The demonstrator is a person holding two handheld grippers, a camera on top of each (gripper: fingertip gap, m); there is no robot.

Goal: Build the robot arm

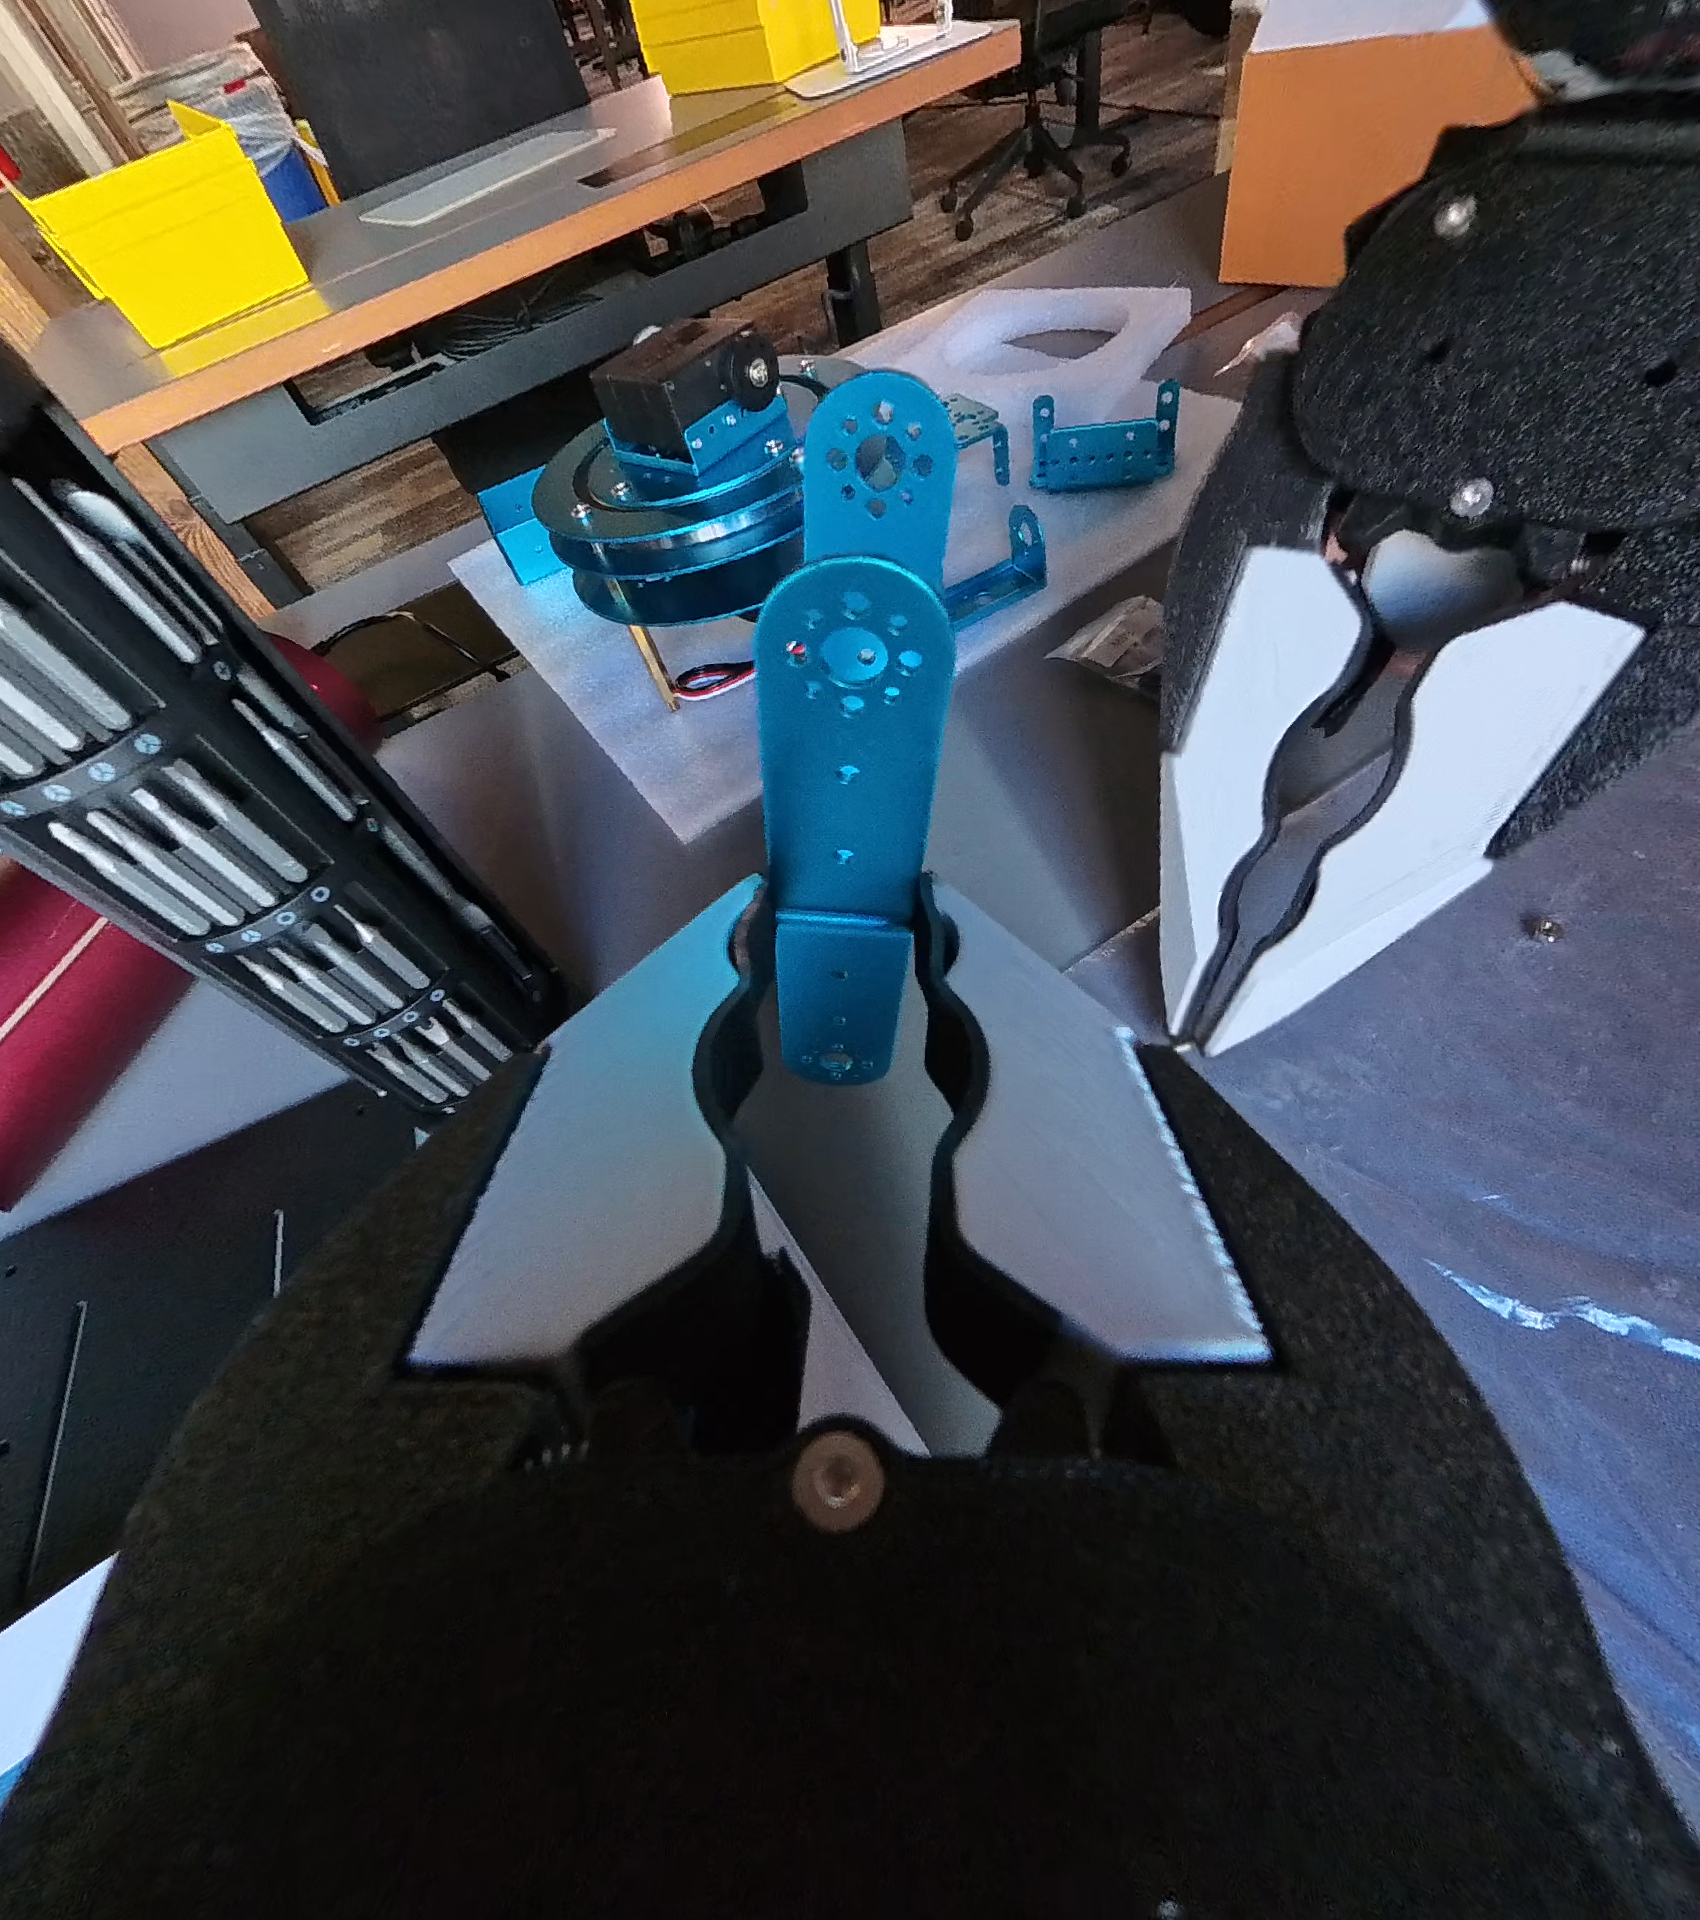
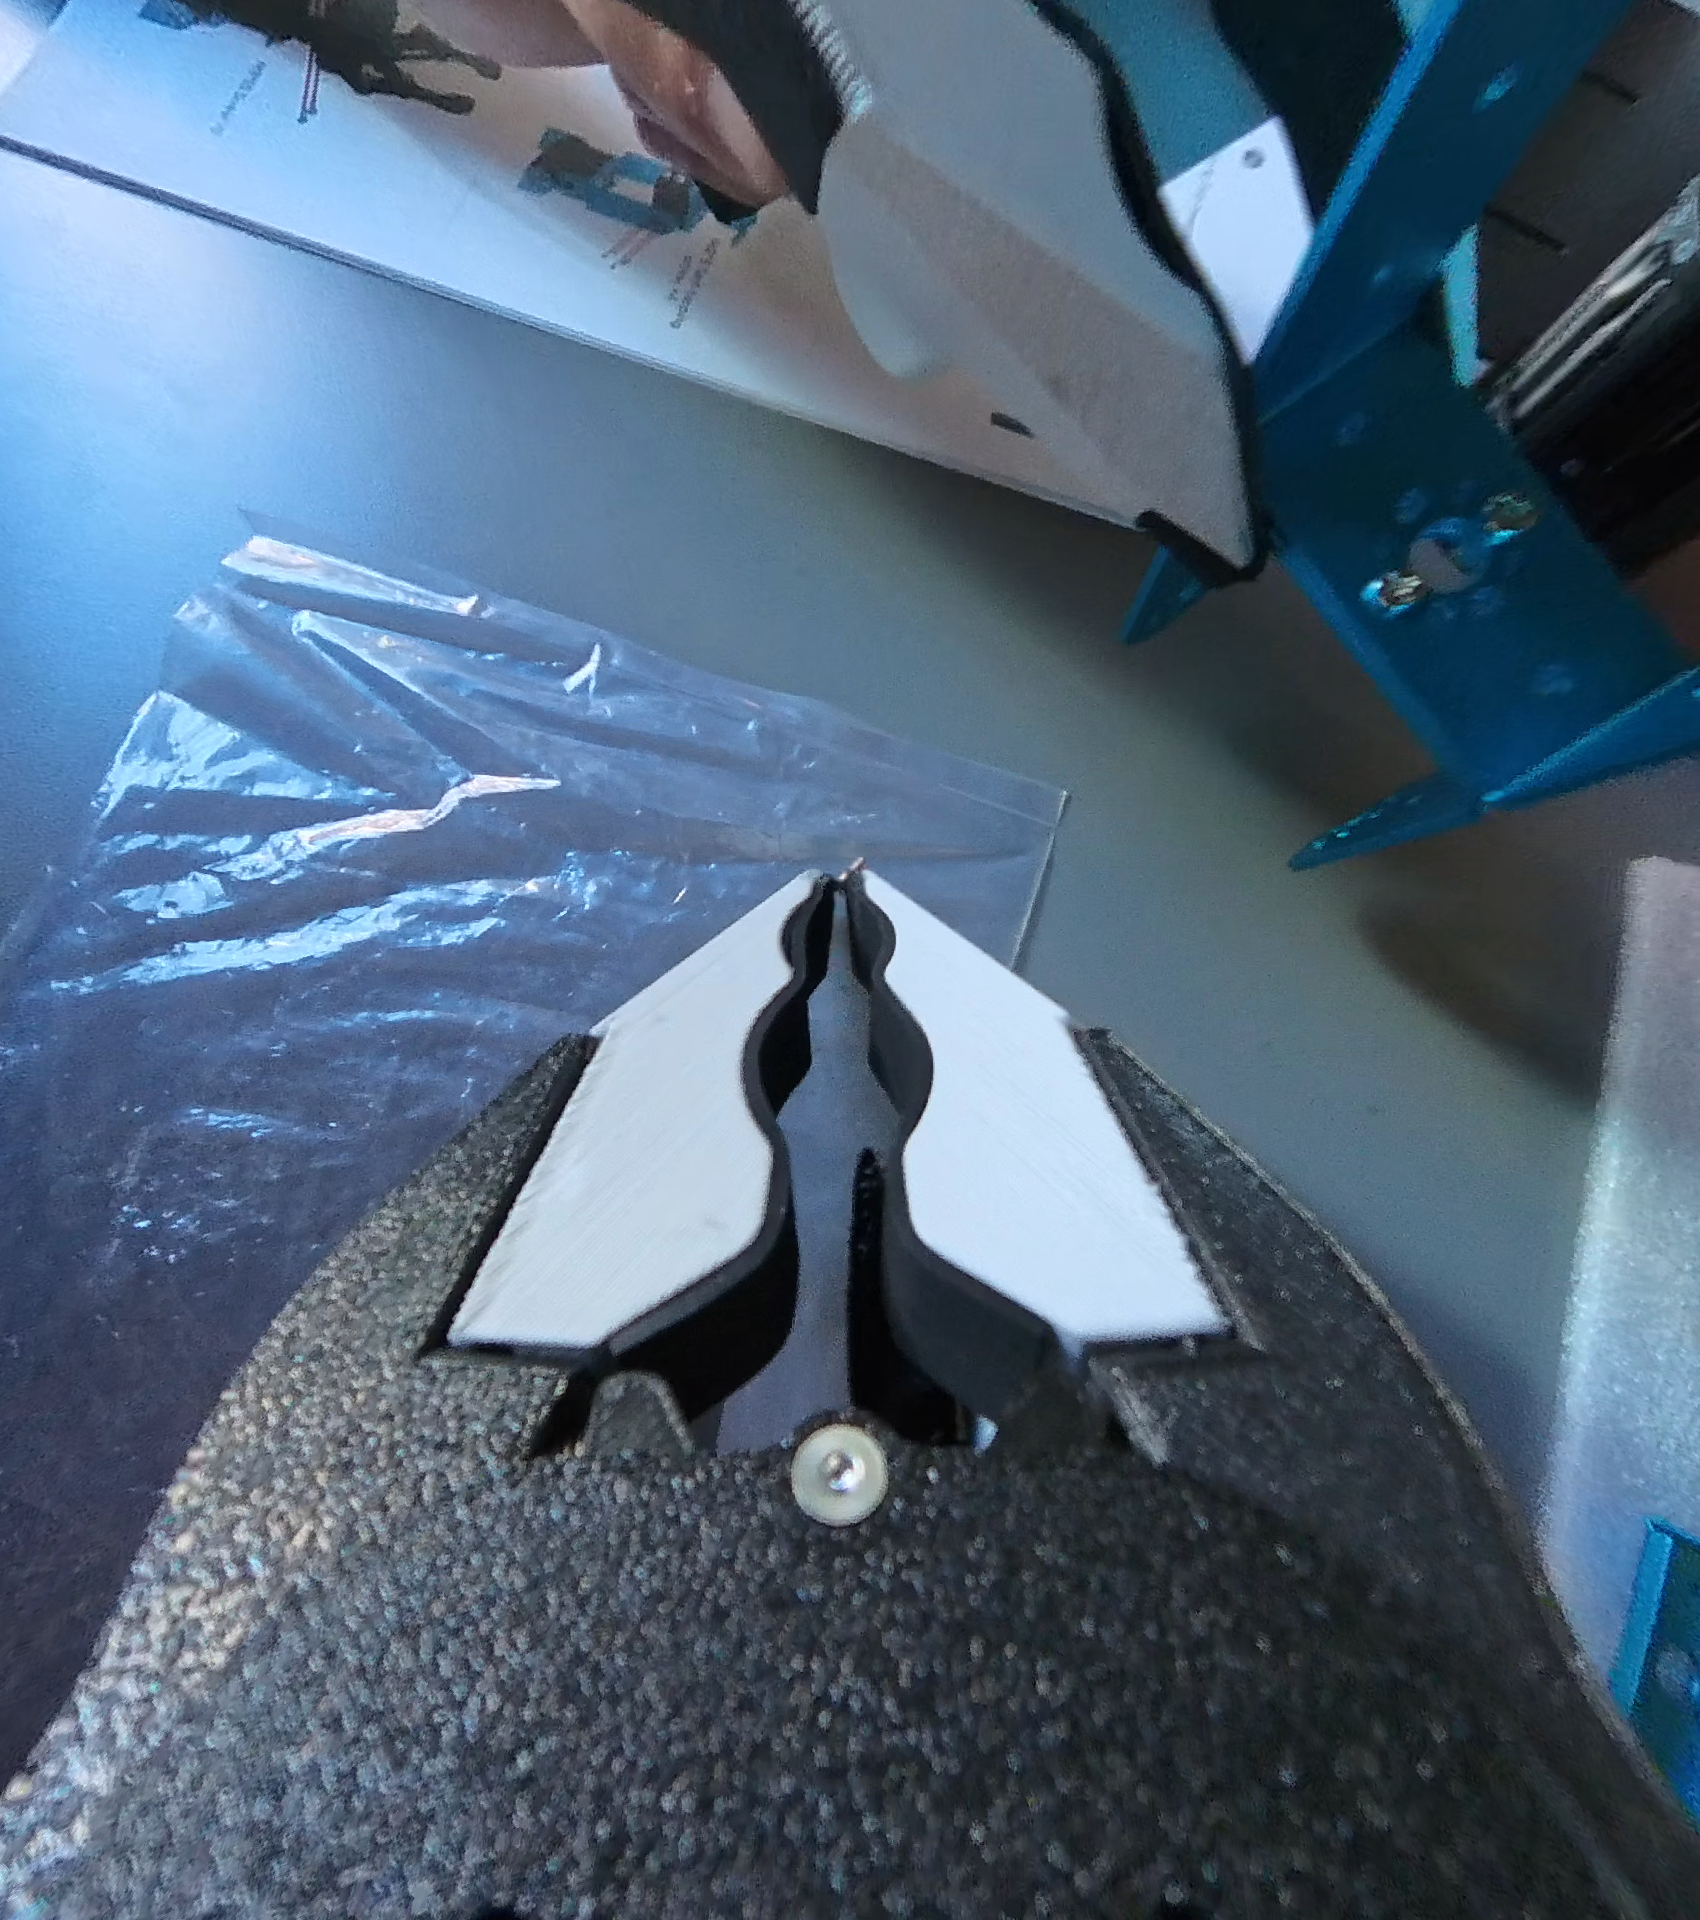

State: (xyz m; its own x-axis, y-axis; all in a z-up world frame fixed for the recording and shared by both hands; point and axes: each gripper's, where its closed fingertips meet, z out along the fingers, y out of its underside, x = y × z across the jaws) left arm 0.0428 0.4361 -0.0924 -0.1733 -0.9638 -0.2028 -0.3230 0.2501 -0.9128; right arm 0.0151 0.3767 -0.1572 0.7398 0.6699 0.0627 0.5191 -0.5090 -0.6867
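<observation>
My left gripper [image 1: 841, 896] is shut on a blue metal U-bracket [image 1: 851, 748] with round drilled ends and holds it upright above the grey table. The bracket also shows in the right wrist view [image 2: 1428, 499], clamped by the left gripper's white finger [image 2: 1033, 260]. My right gripper [image 2: 841, 883] is pinched shut, with a tiny metal piece, probably a screw [image 2: 853, 863], at its tips. It hovers over a clear plastic bag [image 2: 410, 831]. In the left wrist view the right gripper [image 1: 1189, 1039] points down, just right of the left gripper.
A black case of screwdriver bits [image 1: 150, 779] stands left beside a maroon pouch [image 1: 15, 1029]. A blue turntable base with servo [image 1: 680, 488] and loose blue brackets [image 1: 1100, 447] lie on white foam ahead. An instruction sheet [image 2: 410, 208] lies nearby. A loose screw [image 1: 1542, 928] lies right. The gap from one gripper's tips to the other's is roughly 9 cm. About 25 cm separates my left fingertips from the maroon pouch [image 1: 15, 1029].
</observation>
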